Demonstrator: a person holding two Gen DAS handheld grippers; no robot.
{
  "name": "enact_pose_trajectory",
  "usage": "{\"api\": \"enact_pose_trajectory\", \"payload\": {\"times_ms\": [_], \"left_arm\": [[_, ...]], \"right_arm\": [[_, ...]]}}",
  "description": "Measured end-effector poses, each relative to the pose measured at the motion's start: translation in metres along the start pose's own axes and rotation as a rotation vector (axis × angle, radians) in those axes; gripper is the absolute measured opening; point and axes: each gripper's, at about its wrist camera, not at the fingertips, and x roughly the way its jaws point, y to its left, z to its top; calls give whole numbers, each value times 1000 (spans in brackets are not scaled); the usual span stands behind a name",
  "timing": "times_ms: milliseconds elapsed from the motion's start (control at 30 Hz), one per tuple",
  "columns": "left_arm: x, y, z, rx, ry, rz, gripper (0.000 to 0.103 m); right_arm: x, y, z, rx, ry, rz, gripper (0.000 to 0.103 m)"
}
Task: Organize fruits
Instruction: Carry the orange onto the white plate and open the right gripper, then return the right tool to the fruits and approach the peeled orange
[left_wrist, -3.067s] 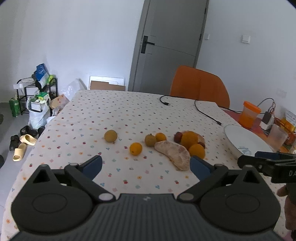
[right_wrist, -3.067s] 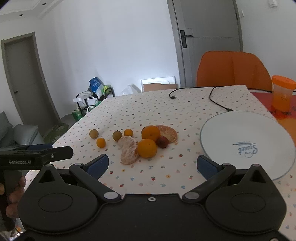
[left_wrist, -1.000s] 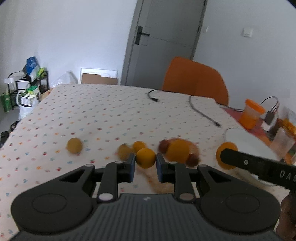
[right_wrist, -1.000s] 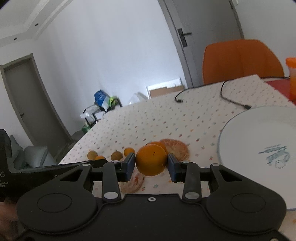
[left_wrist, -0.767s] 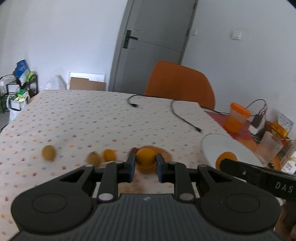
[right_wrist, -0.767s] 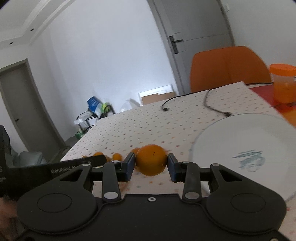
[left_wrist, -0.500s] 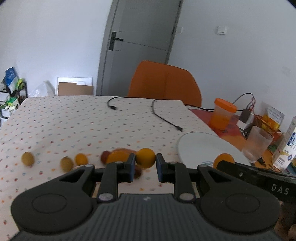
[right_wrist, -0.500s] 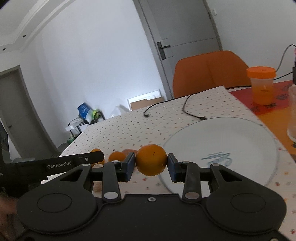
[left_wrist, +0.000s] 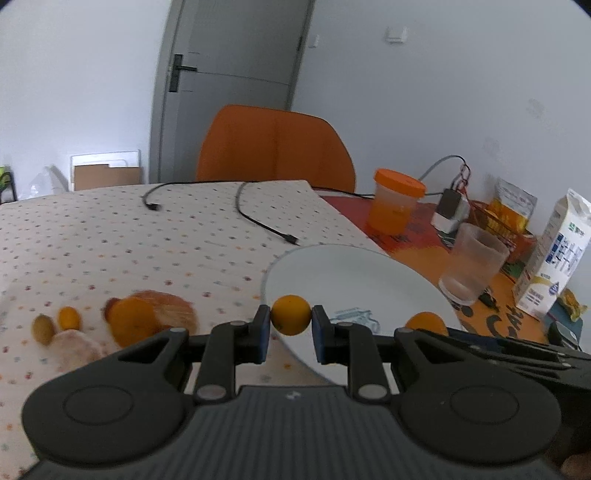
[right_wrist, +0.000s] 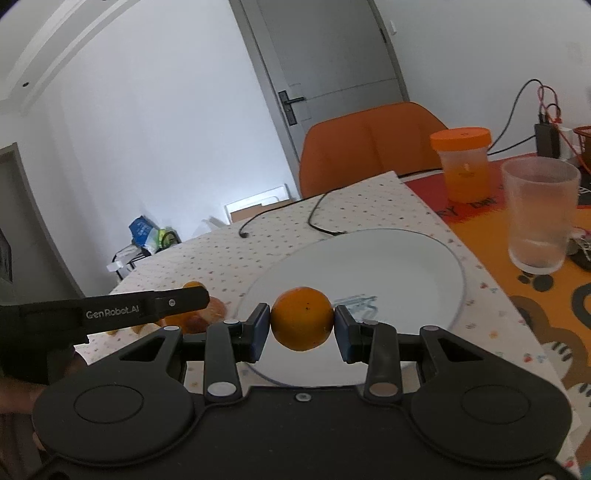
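My left gripper (left_wrist: 290, 325) is shut on a small orange fruit (left_wrist: 290, 314), held over the near-left rim of the white plate (left_wrist: 354, 280). My right gripper (right_wrist: 302, 330) is shut on a larger orange (right_wrist: 302, 318), hanging above the near part of the same plate (right_wrist: 388, 266). In the left wrist view that larger orange (left_wrist: 424, 323) peeks out at the plate's near right edge. Left on the dotted tablecloth lie another orange (left_wrist: 129, 325), peeled segments (left_wrist: 173, 310), a small kumquat (left_wrist: 69, 318) and a brownish fruit (left_wrist: 43, 329). The left gripper's arm (right_wrist: 110, 312) hides part of them in the right wrist view.
Right of the plate stand a clear plastic cup (left_wrist: 471, 269), an orange-lidded jar (left_wrist: 395, 206) and a milk carton (left_wrist: 554, 254). A black cable (left_wrist: 258, 218) crosses the far tablecloth. An orange chair (left_wrist: 273, 147) stands behind the table, before a grey door.
Both grippers have carried their fruits to the right, from above the fruit pile to over the white plate. The pile now sits at the left of both views.
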Motion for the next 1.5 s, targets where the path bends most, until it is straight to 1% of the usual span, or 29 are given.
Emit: {"api": "enact_pose_trajectory", "payload": {"times_ms": [333, 400, 533, 633, 667, 700, 733, 800, 933, 1033, 1100, 1133, 1167, 1200, 1233, 1300, 1333, 1400, 1433, 1500], "left_arm": [[22, -14, -6, 16, 60, -37, 22], [22, -14, -6, 21, 62, -27, 26], [18, -8, -3, 6, 57, -16, 26], [12, -1, -2, -2, 53, -1, 27], [11, 1, -2, -6, 57, 3, 30], [9, 4, -1, -10, 61, 6, 35], [7, 7, -1, -17, 59, 9, 37], [1, 12, -2, -24, 48, 20, 48], [-10, 21, -1, -38, 34, 36, 57], [-19, 26, -1, -43, 25, 49, 65], [-26, 30, -1, -49, 7, 52, 74], [-29, 31, -2, -52, -2, 50, 76], [-32, 33, -2, -53, -9, 48, 82], [-35, 35, -3, -51, -13, 51, 85], [-38, 37, -3, -51, -17, 55, 85], [-45, 42, -5, -54, -24, 54, 88], [-49, 45, -6, -56, -26, 57, 89], [-55, 50, -8, -60, -32, 72, 92], [-58, 53, -9, -64, -36, 80, 92], [-63, 60, -12, -79, -42, 92, 92]], "right_arm": [[1, -19, -9, 29, 21, -30, 36], [2, -21, -9, 37, 29, -33, 38], [-1, -22, -9, 34, 9, -40, 44], [-4, -23, -8, 37, -4, -39, 45], [-4, -23, -8, 38, -5, -37, 46], [-5, -23, -8, 39, -6, -37, 47], [-5, -24, -8, 42, -7, -37, 48], [-5, -25, -10, 45, -7, -36, 50], [-6, -24, -12, 44, -2, -39, 53], [-7, -21, -12, 35, -2, -35, 58], [-9, -20, -12, 32, -5, -34, 63], [-9, -19, -12, 31, -5, -31, 64], [-10, -18, -12, 28, -6, -27, 65], [-10, -17, -12, 23, -4, -24, 67], [-11, -15, -12, 19, -3, -23, 68], [-12, -12, -11, 9, -9, -22, 76], [-13, -9, -11, 5, -13, -23, 78], [-14, -6, -9, -4, -20, -24, 85], [-15, -4, -9, -5, -21, -24, 87], [-15, -3, -7, 4, -20, -19, 96]]}}
